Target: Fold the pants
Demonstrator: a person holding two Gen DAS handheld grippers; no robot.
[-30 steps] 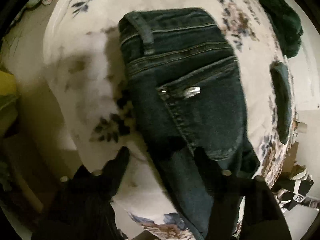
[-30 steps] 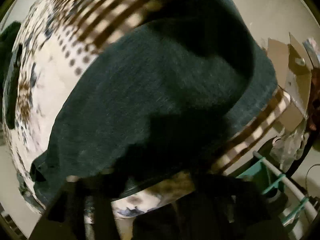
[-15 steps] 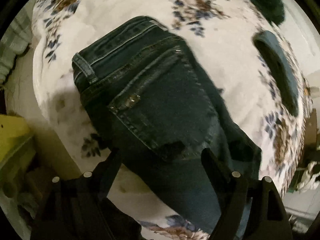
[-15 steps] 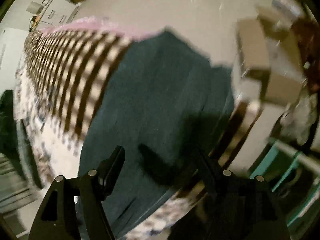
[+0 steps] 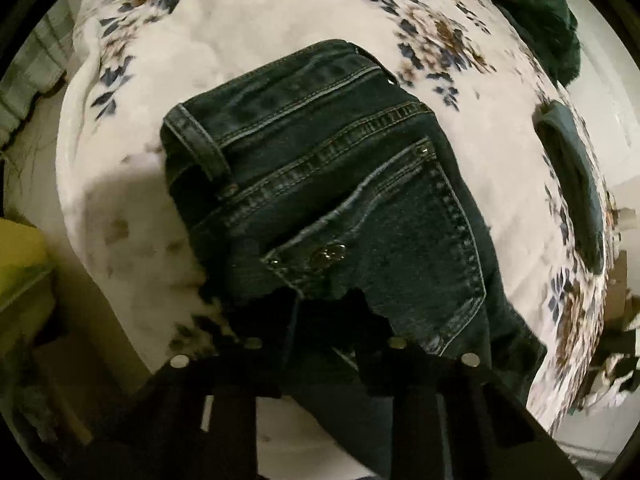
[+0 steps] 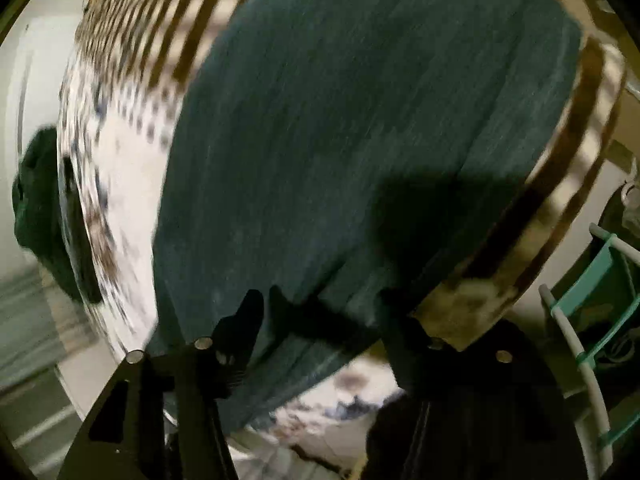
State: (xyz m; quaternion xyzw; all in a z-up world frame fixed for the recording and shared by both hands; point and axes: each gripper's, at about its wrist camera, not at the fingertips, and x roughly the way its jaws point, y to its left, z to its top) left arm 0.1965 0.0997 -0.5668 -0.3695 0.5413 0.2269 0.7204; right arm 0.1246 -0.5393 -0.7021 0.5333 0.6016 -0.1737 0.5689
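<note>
Floral bedspread (image 5: 248, 40) under unlabelled dark jeans (image 5: 360, 208)

I am in a home bedroom: a bed (image 5: 248, 40) under a floral bedspread (image 5: 432, 28), clothes (image 5: 536, 8) heaped at its edge, a laundry rack (image 6: 592, 320) beside it.

Dark denim pants (image 5: 340, 208) flat on floral bedspread, back pocket up.

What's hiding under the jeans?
Under the jeans lies a white bedspread with flowers, showing all around them. Whatever sits directly beneath the denim is covered, so that part cannot be seen.
</note>
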